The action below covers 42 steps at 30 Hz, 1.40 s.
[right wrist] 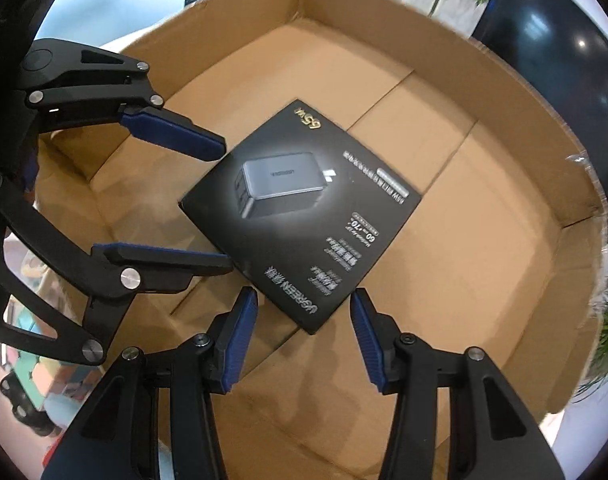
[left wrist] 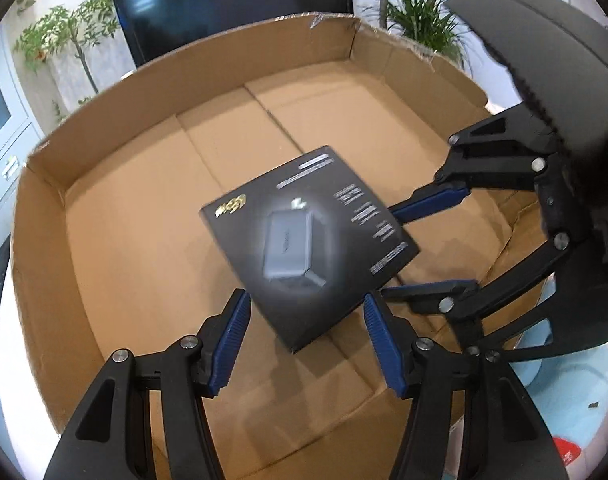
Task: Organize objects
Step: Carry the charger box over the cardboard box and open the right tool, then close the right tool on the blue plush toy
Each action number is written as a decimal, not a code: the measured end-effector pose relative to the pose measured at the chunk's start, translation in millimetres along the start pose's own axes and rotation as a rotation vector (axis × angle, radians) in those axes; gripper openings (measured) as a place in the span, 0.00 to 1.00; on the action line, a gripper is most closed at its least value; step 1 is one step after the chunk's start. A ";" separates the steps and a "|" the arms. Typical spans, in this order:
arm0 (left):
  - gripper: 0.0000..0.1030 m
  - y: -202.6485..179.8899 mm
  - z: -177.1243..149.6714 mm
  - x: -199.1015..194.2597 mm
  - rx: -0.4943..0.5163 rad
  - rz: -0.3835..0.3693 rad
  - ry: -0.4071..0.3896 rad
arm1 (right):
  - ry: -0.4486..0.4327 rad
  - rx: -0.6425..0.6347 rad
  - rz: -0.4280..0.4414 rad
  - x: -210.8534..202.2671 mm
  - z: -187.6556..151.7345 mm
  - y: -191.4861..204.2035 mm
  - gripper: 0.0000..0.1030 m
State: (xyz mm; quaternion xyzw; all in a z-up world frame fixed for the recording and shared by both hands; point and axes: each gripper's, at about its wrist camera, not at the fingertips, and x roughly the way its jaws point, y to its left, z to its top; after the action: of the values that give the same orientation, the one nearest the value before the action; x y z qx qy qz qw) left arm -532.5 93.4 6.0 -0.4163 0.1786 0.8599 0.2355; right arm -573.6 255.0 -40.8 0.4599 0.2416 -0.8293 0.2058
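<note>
- A wide, shallow brown cardboard box point(left wrist: 116, 128) with low upright walls fills both wrist views; its floor is made of folded flaps with seams running across it
- A flat black square charger package point(left wrist: 309, 240), printed with a grey plug-in charger, gold lettering and white text, lies face up near the middle of the box floor, turned cornerwise to the walls; it looks sharper in the right wrist view point(right wrist: 300, 216) and blurred in the left one
- Beyond the far wall stand a dark blank monitor screen point(left wrist: 228, 4) and green leafy potted plants point(left wrist: 419, 12); pale cabinets show at the left edge; a light blue surface with a red patch point(left wrist: 571, 456) lies outside the box at lower right
- Nothing lies between either gripper and the package; the only other thing inside the box walls is the opposite gripper
- The left gripper point(left wrist: 307, 344), black with ribbed blue finger pads, hangs over the near corner of the package with its fingers parted about as wide as that corner; whether the pads touch it cannot be told from here; in the right wrist view point(right wrist: 224, 204) its tips sit at the package's left edge, seemingly just short of contact
- The right gripper point(right wrist: 304, 340), of the same build, is likewise spread apart and empty, straddling the package's near corner from above; in the left wrist view point(left wrist: 387, 248) its fingertips reach the package's right-hand edges
</note>
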 end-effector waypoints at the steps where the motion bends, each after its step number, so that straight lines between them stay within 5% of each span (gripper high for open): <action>1: 0.56 -0.2 -1.7 -0.1 0.001 0.016 0.006 | 0.007 -0.007 -0.008 0.4 -1.0 1.4 0.45; 7: 0.60 6.4 -0.6 -20.9 -0.067 0.031 0.007 | 0.010 0.010 -0.046 -24.7 -15.5 3.3 0.48; 15: 0.70 -29.5 -18.1 -71.5 -0.156 -0.041 0.000 | -0.076 0.270 -0.058 -103.8 -77.5 -21.3 0.74; 17: 0.70 -44.1 -26.8 -81.7 -0.158 -0.051 0.001 | -0.067 0.330 -0.066 -104.6 -76.4 -27.5 0.75; 22: 0.70 -72.0 -57.1 -114.5 -0.233 -0.140 -0.017 | 0.030 0.488 -0.128 -130.7 -135.2 -30.6 0.78; 24: 0.72 -79.3 -69.9 -119.5 -0.304 -0.225 -0.028 | 0.049 0.550 -0.097 -141.0 -161.3 -25.6 0.78; 27: 0.74 -90.8 -87.1 -114.6 -0.407 -0.314 0.000 | -0.033 0.619 0.053 -150.3 -185.6 -13.6 0.78; 42: 0.74 -132.0 -88.7 -80.5 -0.416 -0.319 0.107 | -0.082 0.586 0.243 -120.3 -203.7 6.6 0.80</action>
State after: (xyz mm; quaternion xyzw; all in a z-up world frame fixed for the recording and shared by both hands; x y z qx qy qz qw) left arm -359.7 137.1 3.5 -0.5237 -0.0579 0.8067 0.2677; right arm -375.6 384.2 -32.3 0.4914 -0.0729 -0.8507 0.1717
